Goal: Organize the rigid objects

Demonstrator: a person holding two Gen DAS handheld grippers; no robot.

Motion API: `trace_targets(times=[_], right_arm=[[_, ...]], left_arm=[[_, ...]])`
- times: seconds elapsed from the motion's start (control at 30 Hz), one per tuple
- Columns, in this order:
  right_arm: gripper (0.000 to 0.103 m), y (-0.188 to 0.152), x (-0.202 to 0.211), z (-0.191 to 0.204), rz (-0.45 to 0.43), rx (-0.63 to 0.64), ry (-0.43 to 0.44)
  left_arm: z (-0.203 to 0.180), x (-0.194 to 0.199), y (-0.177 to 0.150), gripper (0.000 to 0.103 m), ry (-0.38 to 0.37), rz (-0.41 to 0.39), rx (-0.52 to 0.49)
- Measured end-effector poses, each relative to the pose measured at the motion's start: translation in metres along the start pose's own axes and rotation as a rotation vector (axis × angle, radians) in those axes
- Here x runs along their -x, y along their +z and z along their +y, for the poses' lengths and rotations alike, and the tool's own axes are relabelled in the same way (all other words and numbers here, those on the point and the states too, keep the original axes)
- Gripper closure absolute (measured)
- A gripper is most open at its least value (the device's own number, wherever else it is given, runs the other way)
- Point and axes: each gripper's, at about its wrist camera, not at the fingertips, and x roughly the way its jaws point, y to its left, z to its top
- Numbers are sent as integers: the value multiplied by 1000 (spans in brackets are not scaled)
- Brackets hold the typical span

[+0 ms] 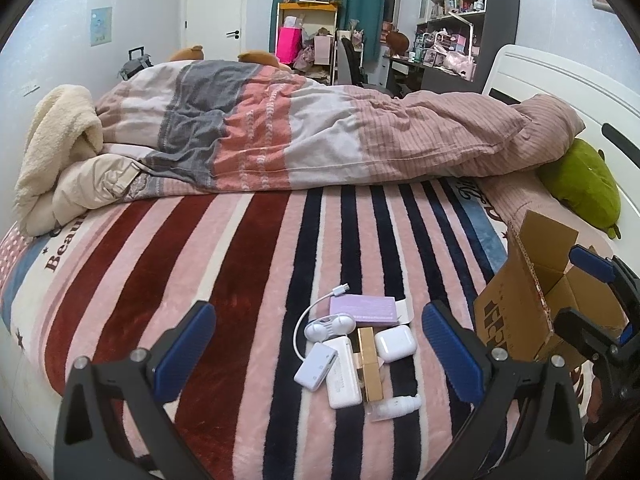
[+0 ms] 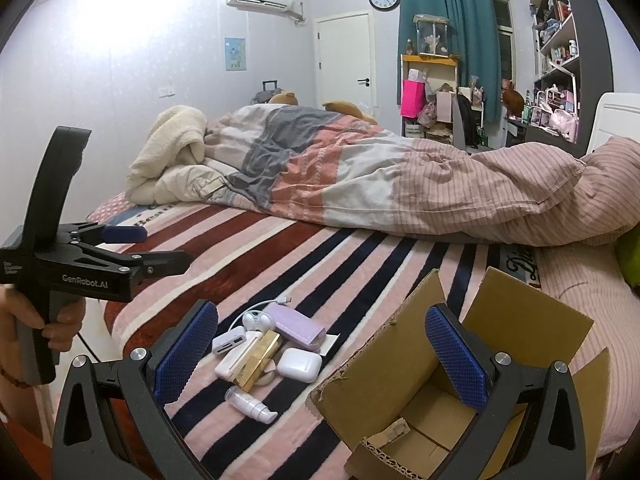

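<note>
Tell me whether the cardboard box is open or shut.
Open. The cardboard box has its flaps standing up and spread apart, and the right wrist view looks straight down to its bare bottom.

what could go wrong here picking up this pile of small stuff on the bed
The gold case lies on top of the white boxes in a tight pile, so grabbing one may drag or topple the others. The cable loops from the card reader and might snag when lifted. The cardboard box sits on a soft blanket with its flaps up; a bump from the open right gripper could tip it.
</note>
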Motion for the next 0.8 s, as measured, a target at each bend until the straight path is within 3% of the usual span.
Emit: trace_targets(times=[0.4,0.5,0.57,0.67,0.73,0.8], right_arm=[[0,1,5,15,-14,17,-12],[1,5,6,24,-31,27,-2],[6,7,4,35,-41,41,6],[25,6,-5,58,-50,77,14],[33,-1,-21,70,-12,64,72],[35,-18,-46,80,71,17,150]], left_arm=[[7,4,-2,1,15,-32,-6],[18,2,0,1,-24,-40,-13],[30,-1,1,1,-44,-50,-11],[48,-11,0,1,-53,-54,-13],[58,-21,-4,1,-58,-52,-31],[64,-32,-10,1,-49,-40,-51]])
